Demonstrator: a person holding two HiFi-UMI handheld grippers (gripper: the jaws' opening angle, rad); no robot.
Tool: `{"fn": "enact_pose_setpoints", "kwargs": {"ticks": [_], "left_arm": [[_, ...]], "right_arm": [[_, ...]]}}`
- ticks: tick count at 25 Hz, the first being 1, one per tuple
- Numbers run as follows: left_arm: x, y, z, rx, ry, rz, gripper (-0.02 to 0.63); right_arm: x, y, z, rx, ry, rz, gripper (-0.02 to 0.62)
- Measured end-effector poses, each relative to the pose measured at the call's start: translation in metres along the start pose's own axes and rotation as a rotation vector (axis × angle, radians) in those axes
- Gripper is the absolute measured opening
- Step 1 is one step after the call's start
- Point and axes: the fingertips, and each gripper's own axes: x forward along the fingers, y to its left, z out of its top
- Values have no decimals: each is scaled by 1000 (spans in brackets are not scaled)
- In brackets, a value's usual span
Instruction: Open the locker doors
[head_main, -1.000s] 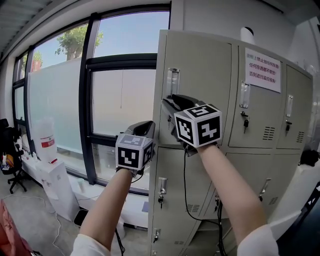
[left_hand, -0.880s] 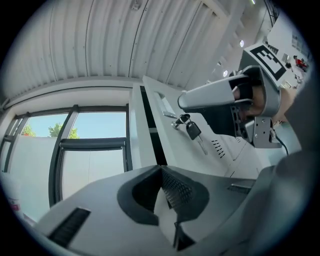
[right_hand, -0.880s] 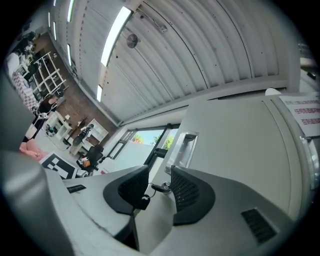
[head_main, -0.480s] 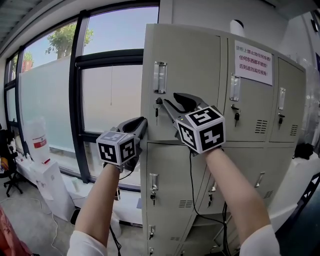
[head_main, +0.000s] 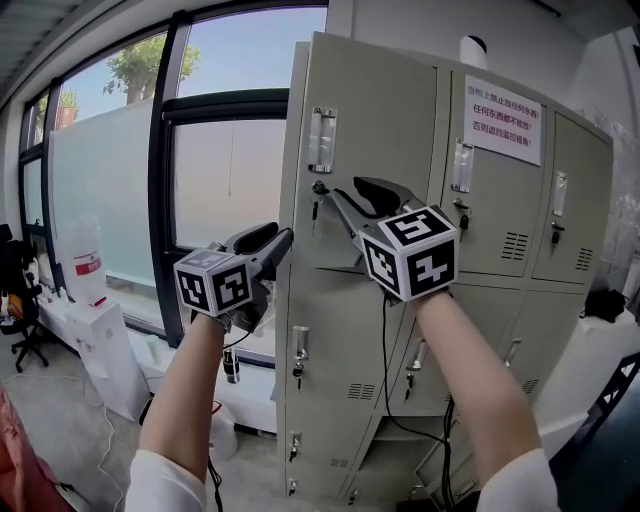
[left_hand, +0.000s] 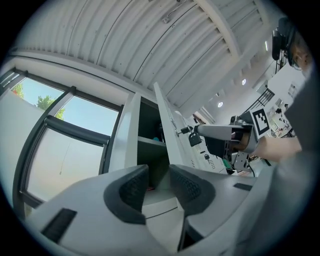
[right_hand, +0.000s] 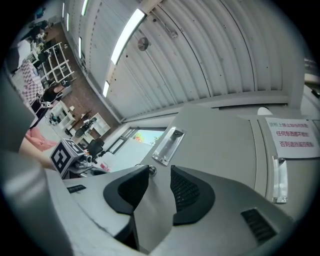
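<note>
- At twelve to three o'clock in the head view: a bank of beige lockers (head_main: 500, 210), with a white printed notice (head_main: 503, 120) on one upper door and a white rounded object (head_main: 472, 52) on the roof.
- Top-left door (head_main: 385, 110) ajar – its nine o'clock edge swung out from the frame, its hinge side toward three o'clock. Every other door in sight shut flat, each with its own small lock.
- On that ajar door: a clear label holder (head_main: 322, 140) near the free edge, and straight below it, at six o'clock, the lock (head_main: 319, 188) with something small hanging from it.
- Seen from the left gripper view: the opened compartment (left_hand: 148, 125), dark inside, crossed by one shelf (left_hand: 150, 143). Only a teal speck above the shelf and a reddish one below, both too small to name.
- Left gripper (head_main: 278, 238) at seven o'clock from the lock, just beside the door's free edge. Jaws just opened, now moderately wide, with nothing between the pads.
- Right gripper (head_main: 345, 192) in front of the door face, tips at three o'clock of the lock and right beside it. Jaws moderately apart, the lock knob at the tip of one pad – no squeeze on it visible.
- At nine o'clock: a tall window (head_main: 110, 180). Below it, at eight o'clock, a white container (head_main: 88, 262) with a red label, contents not visible.
</note>
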Motion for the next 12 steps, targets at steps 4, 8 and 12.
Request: {"fn": "enact_pose_setpoints", "kwargs": {"ticks": [4, 8, 12], "left_arm": [[-12, -24, 8, 14, -1, 6, 130], [-23, -53, 15, 17, -19, 19, 132], [-32, -83, 22, 38, -25, 43, 142]], "right_arm": [[-26, -2, 3, 3, 10, 6, 132], [-55, -4, -1, 15, 24, 12, 132], [-87, -5, -3, 12, 37, 16, 132]]}}
